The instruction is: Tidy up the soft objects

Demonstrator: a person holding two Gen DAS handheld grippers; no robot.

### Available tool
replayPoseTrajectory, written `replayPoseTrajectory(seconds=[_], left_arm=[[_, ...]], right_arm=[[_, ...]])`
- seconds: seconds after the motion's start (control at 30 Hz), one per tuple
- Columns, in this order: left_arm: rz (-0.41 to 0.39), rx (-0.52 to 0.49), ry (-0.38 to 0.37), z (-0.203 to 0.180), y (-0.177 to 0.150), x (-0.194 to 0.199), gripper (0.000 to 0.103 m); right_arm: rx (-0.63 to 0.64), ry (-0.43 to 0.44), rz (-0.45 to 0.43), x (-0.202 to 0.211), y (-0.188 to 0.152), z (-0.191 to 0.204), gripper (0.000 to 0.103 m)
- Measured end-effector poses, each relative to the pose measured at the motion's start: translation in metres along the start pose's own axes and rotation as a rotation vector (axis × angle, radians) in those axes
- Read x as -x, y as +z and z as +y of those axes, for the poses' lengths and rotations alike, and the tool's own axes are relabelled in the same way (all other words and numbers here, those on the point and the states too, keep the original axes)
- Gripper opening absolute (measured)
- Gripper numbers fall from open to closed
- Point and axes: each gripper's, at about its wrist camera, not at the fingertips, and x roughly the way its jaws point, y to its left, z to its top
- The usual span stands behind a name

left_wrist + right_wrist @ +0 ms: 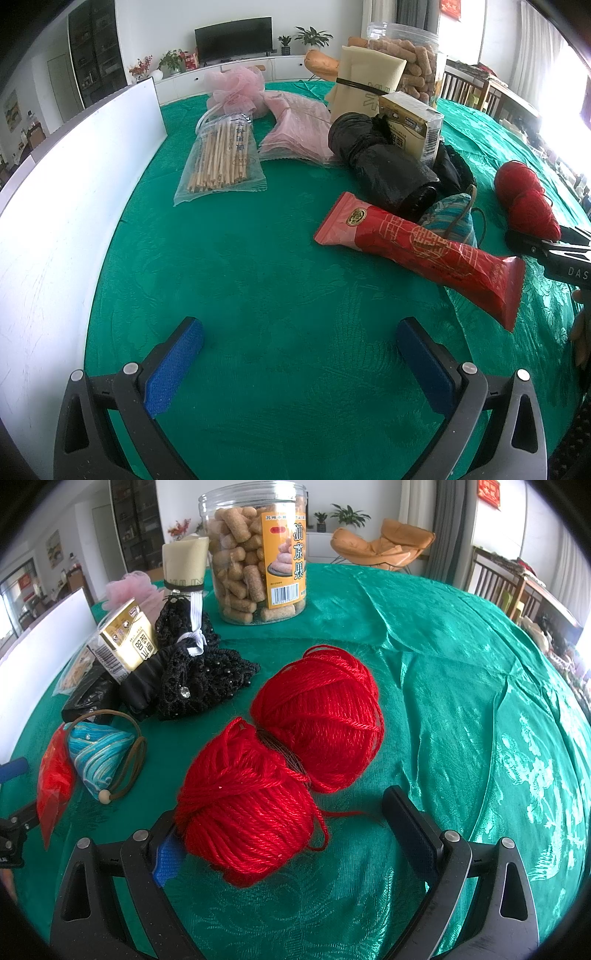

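A red yarn skein (284, 753), two balls joined, lies on the green tablecloth (461, 664). My right gripper (291, 834) is open, its jaws on either side of the nearer ball; the left pad touches the yarn. In the left wrist view the yarn (524, 199) is at the right, with the right gripper's tip (546, 251) beside it. My left gripper (299, 354) is open and empty over bare cloth. Other soft things: a black lace piece (199, 672), a blue patterned pouch (99, 753), a pink bath pouf (236, 88).
A red snack packet (417, 251), a bag of wooden sticks (221, 155), pink bags (295, 129), a black roll (384, 166), a gold carton (413, 122) and a biscuit jar (258, 550) crowd the table. A white board (74, 177) stands along the left.
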Motion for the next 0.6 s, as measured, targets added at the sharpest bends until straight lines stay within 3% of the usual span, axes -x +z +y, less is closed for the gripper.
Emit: replayPoseTrajectory(seconds=[0.6], left_arm=[[0.004,-0.002,-0.005,0.0008,0.0002,0.0004,0.103]], right_arm=[[0.000,0.000,0.000,0.0000,-0.0001,-0.0001,0.097]])
